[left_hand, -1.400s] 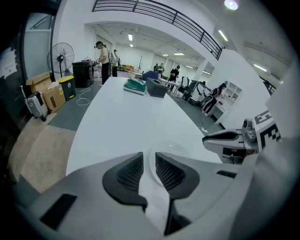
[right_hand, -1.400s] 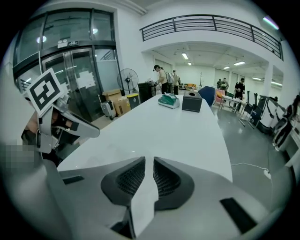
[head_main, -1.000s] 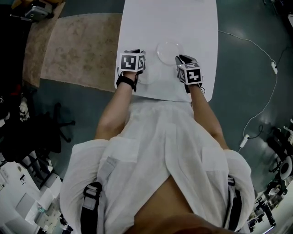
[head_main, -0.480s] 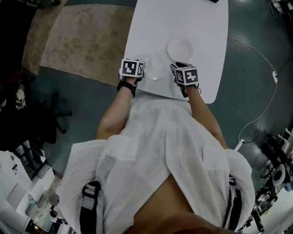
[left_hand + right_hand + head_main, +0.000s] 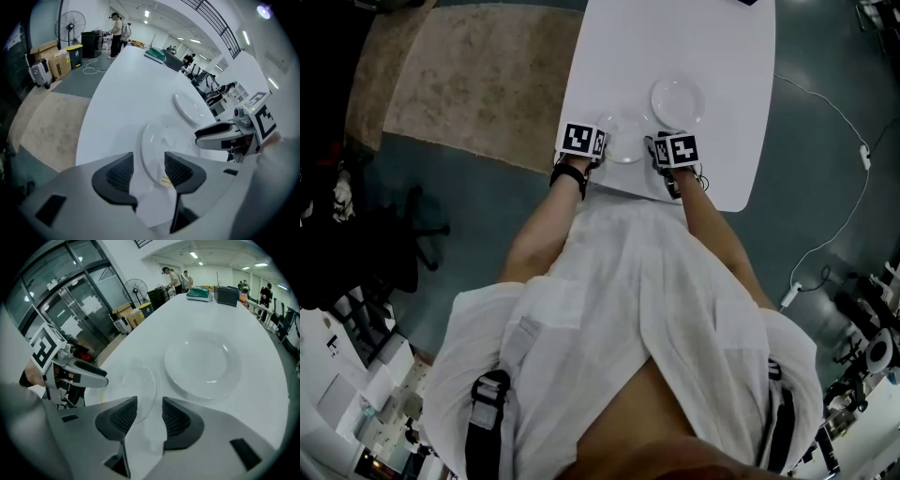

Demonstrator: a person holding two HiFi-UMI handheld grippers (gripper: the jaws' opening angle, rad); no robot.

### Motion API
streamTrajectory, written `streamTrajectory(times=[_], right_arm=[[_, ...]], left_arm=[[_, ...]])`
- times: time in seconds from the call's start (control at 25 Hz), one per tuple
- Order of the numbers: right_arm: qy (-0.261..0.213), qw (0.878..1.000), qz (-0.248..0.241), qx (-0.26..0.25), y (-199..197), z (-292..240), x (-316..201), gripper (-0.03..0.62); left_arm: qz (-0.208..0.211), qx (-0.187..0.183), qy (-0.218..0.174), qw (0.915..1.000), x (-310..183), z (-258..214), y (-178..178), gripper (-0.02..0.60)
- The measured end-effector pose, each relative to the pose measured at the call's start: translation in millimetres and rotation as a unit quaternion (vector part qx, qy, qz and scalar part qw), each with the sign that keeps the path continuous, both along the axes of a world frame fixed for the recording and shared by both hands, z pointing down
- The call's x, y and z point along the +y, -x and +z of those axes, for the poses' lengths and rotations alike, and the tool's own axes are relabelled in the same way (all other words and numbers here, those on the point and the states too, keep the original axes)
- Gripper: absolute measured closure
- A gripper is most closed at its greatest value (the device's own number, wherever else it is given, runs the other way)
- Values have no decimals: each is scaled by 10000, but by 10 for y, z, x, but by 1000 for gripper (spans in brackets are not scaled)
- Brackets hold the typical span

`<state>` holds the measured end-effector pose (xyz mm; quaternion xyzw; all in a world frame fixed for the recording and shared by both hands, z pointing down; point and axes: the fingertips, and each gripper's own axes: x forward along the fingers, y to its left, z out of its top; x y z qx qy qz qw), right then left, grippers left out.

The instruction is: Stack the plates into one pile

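A clear glass plate (image 5: 623, 141) is lying flat near the front edge of a long white table (image 5: 675, 37), with a white plate (image 5: 677, 101) resting just beside it, farther from the person and off toward their right. The two are sitting side by side, so the pile is not yet made.

The left gripper (image 5: 148, 164) and the right gripper (image 5: 150, 406) are flanking the clear plate from opposite sides, both tilting steeply down at the tabletop. Each gripper's jaws are opening at this moment and standing wide, with the near rim of the clear plate running between them; the pads are pressing on nothing, so neither tool is holding a plate.

Being round, the plates are offering no preferred axis. What is counting for the next move, by the look of it, is that the white plate is lying up and to the right of the clear one, nearer the right gripper, so either plate would be travelling only a short diagonal path to land on the other.

A beige rug (image 5: 469, 84) is lying on the floor left of the table.
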<state>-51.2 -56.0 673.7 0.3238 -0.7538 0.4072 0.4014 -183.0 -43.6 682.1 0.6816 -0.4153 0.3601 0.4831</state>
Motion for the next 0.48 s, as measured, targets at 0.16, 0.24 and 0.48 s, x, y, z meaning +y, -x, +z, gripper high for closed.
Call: streamTrajectory(times=[0.16, 0.24, 0.48], right_arm=[[47, 10000, 6, 18, 48, 60, -5, 411], [80, 9999, -20, -57, 100, 57, -13, 411], [99, 9995, -250, 179, 276, 97, 9, 471]], left_arm=[[34, -50, 20, 10000, -9, 42, -35, 373], [60, -76, -1, 10000, -24, 38, -53, 374], [-81, -330, -8, 9994, -70, 77, 134, 471]])
